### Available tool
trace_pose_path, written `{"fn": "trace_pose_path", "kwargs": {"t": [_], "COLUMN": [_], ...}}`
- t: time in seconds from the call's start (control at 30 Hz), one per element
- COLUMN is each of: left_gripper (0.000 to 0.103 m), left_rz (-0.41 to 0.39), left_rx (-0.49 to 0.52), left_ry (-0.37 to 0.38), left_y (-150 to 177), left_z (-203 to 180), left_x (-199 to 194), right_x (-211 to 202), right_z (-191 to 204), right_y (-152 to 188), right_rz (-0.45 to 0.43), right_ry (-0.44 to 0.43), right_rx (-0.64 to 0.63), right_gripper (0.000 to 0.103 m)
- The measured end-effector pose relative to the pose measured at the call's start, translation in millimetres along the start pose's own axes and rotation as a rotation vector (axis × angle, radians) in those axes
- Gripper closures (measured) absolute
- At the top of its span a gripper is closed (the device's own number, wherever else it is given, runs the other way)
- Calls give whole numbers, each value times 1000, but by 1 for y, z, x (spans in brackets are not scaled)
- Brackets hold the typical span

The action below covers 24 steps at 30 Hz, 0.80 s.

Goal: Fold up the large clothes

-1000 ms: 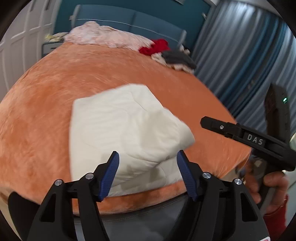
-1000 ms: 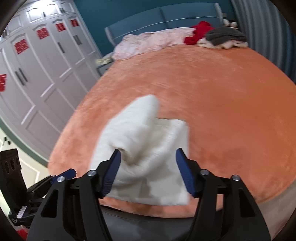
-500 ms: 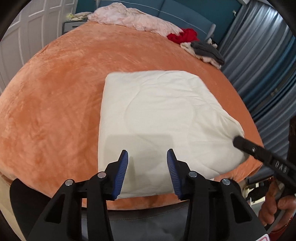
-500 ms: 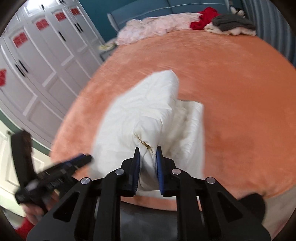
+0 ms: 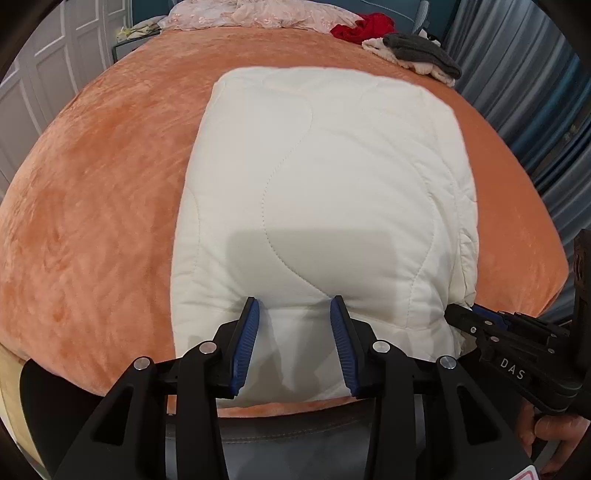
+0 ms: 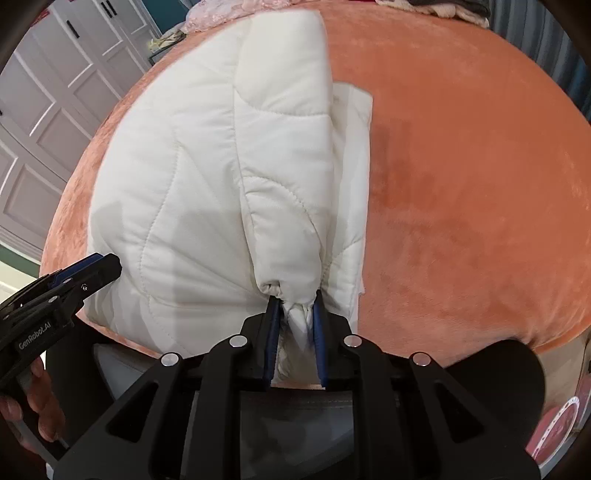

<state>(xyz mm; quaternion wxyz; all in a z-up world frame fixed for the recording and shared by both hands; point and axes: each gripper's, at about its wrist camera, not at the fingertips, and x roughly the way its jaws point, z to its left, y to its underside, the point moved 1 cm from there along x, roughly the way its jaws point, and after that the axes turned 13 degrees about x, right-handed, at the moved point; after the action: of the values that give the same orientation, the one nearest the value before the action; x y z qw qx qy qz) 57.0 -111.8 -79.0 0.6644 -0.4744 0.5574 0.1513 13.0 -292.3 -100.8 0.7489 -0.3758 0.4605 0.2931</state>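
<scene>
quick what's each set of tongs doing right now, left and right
Left tongs: just been narrowing, around the near edge of the white quilt; grip cannot be told.
Right tongs: shut on the quilt's bunched corner.

cream-white quilted garment (image 5: 325, 192), wavy stitch lines. orange plush bed cover (image 5: 92, 206), faintly mottled. black left gripper (image 5: 293, 343) and black right gripper (image 6: 295, 325), blue finger pads (image 5: 245, 343), silver screws. red cloth (image 5: 364, 27), dark grey cloth (image 5: 421, 50) over beige, pale pink lace fabric (image 5: 258, 14). grey-blue curtains (image 5: 546, 110). white panelled doors (image 6: 44, 122), black handles.
</scene>
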Motion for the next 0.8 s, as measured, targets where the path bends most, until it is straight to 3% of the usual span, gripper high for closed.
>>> {"fn": "trace_pose_path", "kwargs": {"t": [0.53, 0.7, 0.8], "left_gripper": [66, 67, 67], "left_rz": [-33, -68, -126], "left_rx": [37, 4, -34], "left_ry": [-68, -4, 10], "left_y": [-1, -8, -23], "left_z": [-11, 3, 22], "left_x": [18, -20, -47], "right_x": [10, -32, -76], "right_z": [2, -2, 5], "right_y": [0, -1, -14], "right_rz": [1, 6, -94], "right_ry": [-12, -67, -80], "right_rx": [25, 68, 52], "right_gripper": [87, 71, 62]}}
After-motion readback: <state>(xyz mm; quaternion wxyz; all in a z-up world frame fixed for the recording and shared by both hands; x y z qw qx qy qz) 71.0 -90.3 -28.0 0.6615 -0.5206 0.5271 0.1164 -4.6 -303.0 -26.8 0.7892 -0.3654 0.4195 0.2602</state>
